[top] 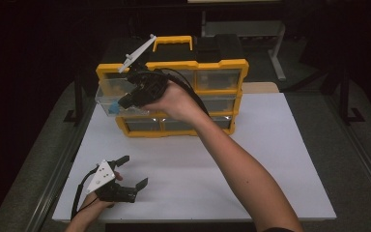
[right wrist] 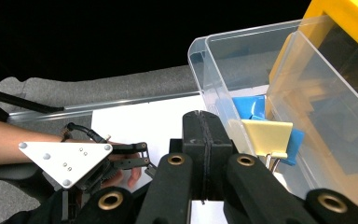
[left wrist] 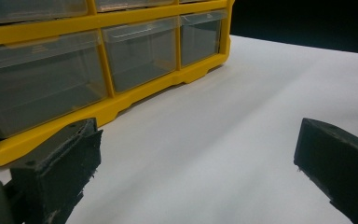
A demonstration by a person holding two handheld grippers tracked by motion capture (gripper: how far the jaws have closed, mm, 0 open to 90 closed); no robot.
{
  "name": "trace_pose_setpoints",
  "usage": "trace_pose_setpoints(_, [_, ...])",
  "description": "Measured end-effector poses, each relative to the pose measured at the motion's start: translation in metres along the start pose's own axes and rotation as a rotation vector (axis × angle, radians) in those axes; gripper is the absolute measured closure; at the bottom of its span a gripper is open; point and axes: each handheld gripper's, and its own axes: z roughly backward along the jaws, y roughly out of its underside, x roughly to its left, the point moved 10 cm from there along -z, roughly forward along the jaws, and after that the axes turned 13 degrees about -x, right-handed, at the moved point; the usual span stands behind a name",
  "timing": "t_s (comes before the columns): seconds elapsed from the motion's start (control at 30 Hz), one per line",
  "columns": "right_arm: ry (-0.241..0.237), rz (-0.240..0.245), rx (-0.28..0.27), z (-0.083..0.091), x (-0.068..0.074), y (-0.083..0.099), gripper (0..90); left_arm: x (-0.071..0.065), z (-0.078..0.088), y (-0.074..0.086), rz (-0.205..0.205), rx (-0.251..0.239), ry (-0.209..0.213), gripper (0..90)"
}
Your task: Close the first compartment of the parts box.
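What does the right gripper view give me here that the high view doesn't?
Right gripper view: inside the clear drawer, a cream binder clip lying on blue ones, and its own fingers pressed together with nothing between them.

High view: the whole yellow organizer with its handle, and the white table.

Both: the pulled-out drawer and the left gripper, open.

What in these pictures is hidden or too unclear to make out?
- High view: the right hand-held gripper and the hand cover most of the pulled-out drawer, hiding its contents.
- Right gripper view: the jaws meet, and whether they pinch anything cannot be told; the clips are partly behind them and the bottom edge.
- Left gripper view: the organizer is cut off by the top and left edges.
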Motion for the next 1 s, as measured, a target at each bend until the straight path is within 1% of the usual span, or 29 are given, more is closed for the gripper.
trace_pose_setpoints(0.2, [0.014, 0.017, -0.008, -0.001, -0.001, -0.001, 89.4, 0.001, 0.0, 0.0, -0.002, 0.001, -0.002, 0.1])
trace_pose_setpoints(0.3, [0.01, 0.002, -0.013, -0.001, -0.001, -0.001, 89.4, 0.0, 0.0, 0.0, -0.002, 0.001, -0.001, 0.1])
trace_pose_setpoints(0.37, [0.019, 0.01, -0.014, -0.001, -0.003, -0.001, 89.4, 0.0, 0.0, 0.0, 0.0, 0.0, -0.001, 0.1])
trace_pose_setpoints(0.47, [0.024, -0.001, -0.018, -0.002, -0.004, -0.002, 89.4, 0.0, 0.0, 0.0, -0.005, 0.0, 0.0, 0.1])
trace_pose_setpoints(0.5, [0.027, 0.006, -0.021, -0.003, -0.006, -0.002, 89.4, 0.001, 0.0, 0.0, -0.006, 0.001, 0.0, 0.1])
trace_pose_setpoints(0.67, [0.041, -0.009, -0.03, -0.004, -0.01, -0.003, 89.5, 0.001, 0.001, 0.0, -0.005, 0.005, -0.003, 0.1])
trace_pose_setpoints(0.7, [0.053, -0.036, -0.031, -0.004, -0.012, -0.004, 89.4, 0.002, 0.001, 0.0, -0.001, 0.007, -0.005, 0.1])
trace_pose_setpoints(0.73, [0.053, -0.036, -0.031, -0.004, -0.012, -0.004, 89.4, 0.002, 0.001, 0.0, -0.001, 0.007, -0.005, 0.1])
trace_pose_setpoints(0.77, [0.054, -0.027, -0.032, -0.004, -0.016, -0.004, 89.4, 0.003, 0.0, 0.0, -0.001, 0.002, -0.008, 0.1])
trace_pose_setpoints(0.8, [0.054, -0.027, -0.032, -0.004, -0.016, -0.004, 89.4, 0.003, 0.0, 0.0, -0.001, 0.002, -0.008, 0.1])
trace_pose_setpoints(0.83, [0.065, -0.024, -0.037, -0.004, -0.021, -0.004, 89.5, 0.003, 0.0, 0.0, 0.005, 0.0, -0.01, 0.1])
trace_pose_setpoints(0.87, [0.065, -0.024, -0.037, -0.004, -0.021, -0.004, 89.5, 0.003, 0.0, -0.001, 0.006, 0.001, -0.011, 0.1])
trace_pose_setpoints(0.9, [0.073, -0.05, -0.037, -0.003, -0.023, -0.005, 89.5, 0.003, 0.0, 0.0, 0.003, 0.001, -0.011, 0.1])
trace_pose_setpoints(1.0, [0.076, -0.057, -0.04, -0.004, -0.026, -0.005, 89.5, 0.003, 0.0, 0.0, 0.002, 0.006, -0.014, 0.1])
